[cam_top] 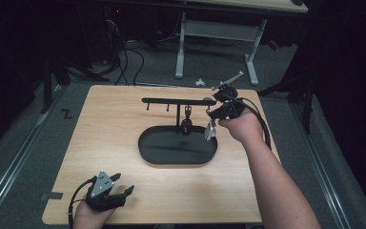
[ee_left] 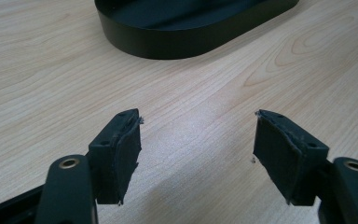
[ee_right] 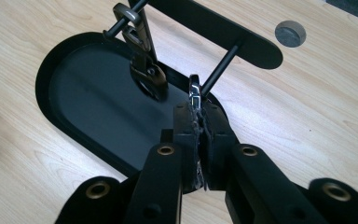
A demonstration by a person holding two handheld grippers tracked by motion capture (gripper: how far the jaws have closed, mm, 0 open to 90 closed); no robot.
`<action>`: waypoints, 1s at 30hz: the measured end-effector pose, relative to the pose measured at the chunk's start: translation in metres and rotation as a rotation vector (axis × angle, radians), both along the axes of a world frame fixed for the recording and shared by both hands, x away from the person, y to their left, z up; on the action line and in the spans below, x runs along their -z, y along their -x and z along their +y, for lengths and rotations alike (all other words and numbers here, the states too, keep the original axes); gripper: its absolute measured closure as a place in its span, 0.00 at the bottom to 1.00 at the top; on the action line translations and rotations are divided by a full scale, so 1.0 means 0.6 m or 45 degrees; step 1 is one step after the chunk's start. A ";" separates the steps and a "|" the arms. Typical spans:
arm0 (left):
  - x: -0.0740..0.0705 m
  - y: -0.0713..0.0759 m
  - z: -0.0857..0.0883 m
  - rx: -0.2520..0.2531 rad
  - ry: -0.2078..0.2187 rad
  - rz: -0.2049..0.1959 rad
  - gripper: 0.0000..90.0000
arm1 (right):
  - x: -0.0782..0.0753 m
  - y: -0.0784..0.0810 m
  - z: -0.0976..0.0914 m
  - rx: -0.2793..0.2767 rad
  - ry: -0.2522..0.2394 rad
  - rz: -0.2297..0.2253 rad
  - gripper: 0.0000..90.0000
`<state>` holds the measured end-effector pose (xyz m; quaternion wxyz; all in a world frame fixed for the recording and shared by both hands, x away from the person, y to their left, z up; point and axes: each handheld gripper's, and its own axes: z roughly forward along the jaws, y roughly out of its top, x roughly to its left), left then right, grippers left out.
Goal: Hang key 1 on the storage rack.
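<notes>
A black stand has an oval tray base (cam_top: 147, 143) and a horizontal bar (cam_top: 171, 100) with short pegs beneath it. A dark metal clasp (cam_top: 187, 117) hangs from one peg; the right gripper view shows this clasp (ee_right: 140, 56) above the tray (ee_right: 46, 79). My right gripper (cam_top: 214, 114) is at the bar's right end, shut on a silver clip (ee_right: 194, 91) whose top touches or nearly touches a peg (ee_right: 219, 70). The clip's shiny lower part (cam_top: 210, 130) dangles under the jaws. My left gripper (cam_top: 124, 183) rests near the table's front left, open, with bare wood between its pads (ee_left: 121, 149).
The wooden table (cam_top: 100, 143) has a round hole (ee_right: 290, 32) near the bar's right end. Behind it stand the white legs of a desk (cam_top: 181, 47) and cables (cam_top: 124, 62) on the grey floor. The tray's wall (ee_left: 177, 39) lies ahead of the left jaws.
</notes>
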<state>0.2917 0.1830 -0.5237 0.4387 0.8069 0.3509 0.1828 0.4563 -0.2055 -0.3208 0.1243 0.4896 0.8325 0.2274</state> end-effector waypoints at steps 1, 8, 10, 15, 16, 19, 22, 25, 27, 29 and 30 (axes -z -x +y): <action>0.000 0.000 0.000 0.000 0.000 0.000 0.36 | 0.000 -0.001 -0.001 0.003 -0.005 0.003 0.96; 0.001 -0.001 -0.001 -0.001 0.001 0.003 0.36 | 0.003 -0.008 -0.009 0.011 -0.019 0.011 0.96; 0.002 -0.001 -0.001 0.000 0.001 0.006 0.36 | 0.004 -0.010 -0.010 0.010 -0.023 0.004 0.95; 0.002 -0.001 -0.001 0.003 -0.004 0.009 0.36 | 0.002 -0.014 -0.014 0.015 -0.029 0.001 0.95; 0.002 -0.001 -0.001 0.004 -0.005 0.010 0.36 | 0.002 -0.014 -0.014 0.010 -0.024 0.000 0.94; 0.003 -0.001 0.000 0.005 -0.006 0.014 0.36 | 0.003 -0.016 -0.013 0.006 -0.011 -0.006 0.94; 0.003 -0.001 0.000 0.007 -0.010 0.015 0.36 | 0.004 -0.019 -0.013 0.010 -0.002 -0.014 0.93; 0.003 -0.001 0.000 0.005 -0.008 0.015 0.36 | 0.007 -0.022 -0.012 0.027 0.019 -0.013 0.92; 0.003 -0.001 0.001 0.003 -0.007 0.016 0.36 | 0.009 -0.023 -0.011 0.033 0.037 -0.019 0.91; 0.003 -0.002 0.001 0.001 -0.003 0.015 0.36 | 0.009 -0.023 -0.012 0.033 0.037 -0.024 0.91; 0.003 -0.002 0.001 0.001 -0.003 0.016 0.36 | 0.008 -0.022 -0.012 0.042 0.030 -0.027 0.91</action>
